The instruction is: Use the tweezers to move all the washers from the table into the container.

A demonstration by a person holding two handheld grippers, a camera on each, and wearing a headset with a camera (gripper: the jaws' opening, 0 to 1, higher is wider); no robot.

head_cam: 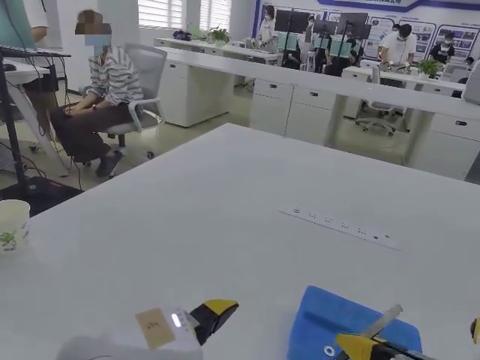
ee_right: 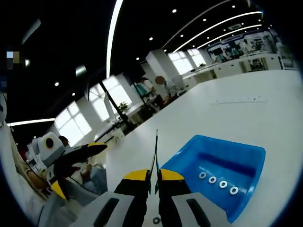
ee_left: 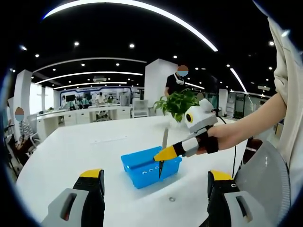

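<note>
**Washer on the table, tweezers over the container**

White table (head_cam: 225,225) runs under all the work, with a power strip (head_cam: 341,225) well beyond it and a paper cup (head_cam: 11,225) near the left edge. The blue container (ee_right: 227,146) sits near the person.

The left gripper (ee_left: 156,177) hangs low over the table with its jaws spread wide and nothing between them. It faces the container from the near side. The right gripper (ee_right: 155,176) has its jaws pressed together on the tweezers (ee_right: 155,151), pinching them partway along their length. In the left gripper view the tweezers stand close to upright, and their lower end hangs at the container's near wall.

4 washers (ee_right: 212,179) lie in a row on the container floor. 1 loose washer (ee_left: 172,199) lies flat on the table just beside the container, on the side towards the left gripper.

The coming pick turns on that offset. Seen from the left gripper, the loose washer lies lower and nearer than the tweezers' lower end. In the right gripper view a small ring shows low between that gripper's jaws. Likely the right gripper has to draw the tweezers off the container towards the person and lower them. The left gripper is nearer the washer but carries no tool. I cannot tell whether the tweezer tips are parted.
</note>
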